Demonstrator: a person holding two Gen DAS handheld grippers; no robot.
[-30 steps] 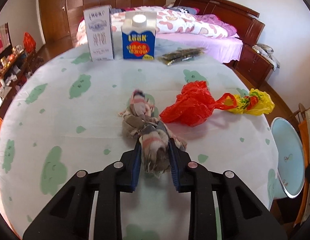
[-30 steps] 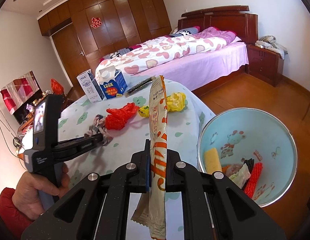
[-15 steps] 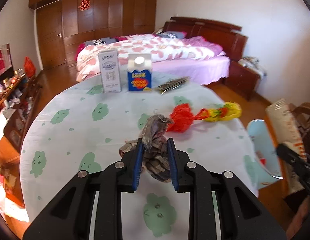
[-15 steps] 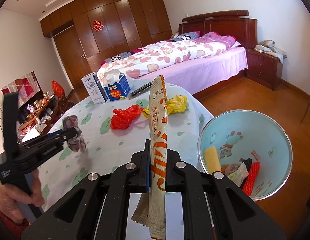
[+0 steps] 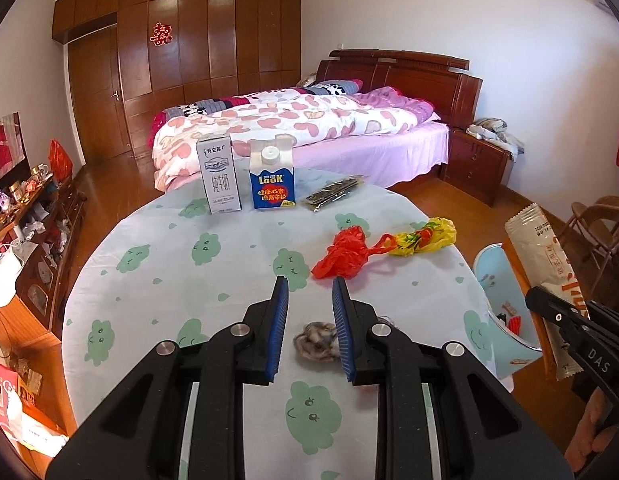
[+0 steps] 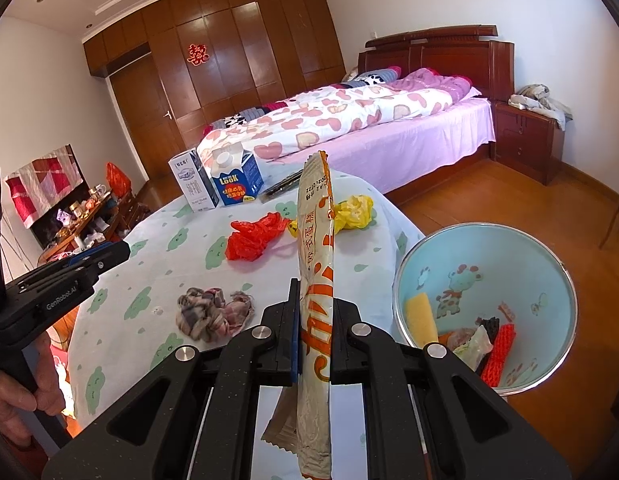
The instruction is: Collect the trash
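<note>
Beside the desk point(image 6: 121, 288) the bin point(image 6: 485, 236) already holds some scraps; right gripper point(image 6: 315, 328) pinches a wrapper point(image 6: 317, 240) short of it. Left gripper point(image 5: 308, 320) hangs wide open, empty, above the rag point(image 6: 213, 312). Red bag point(image 6: 253, 236), yellow bag point(image 6: 355, 210) and cartons point(image 6: 213, 180) are left.

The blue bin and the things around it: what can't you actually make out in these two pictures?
- Blue bin, left wrist view: mostly hidden behind the table edge and the snack wrapper.
- Bin's bottom, right wrist view: the trash pile covers it.
- Checked cloth, left wrist view: partly behind a finger of the left hand-held gripper.
- Wrapper's lower end, right wrist view: cut off by the frame edge.
- Flat dark packet: print too small.
</note>
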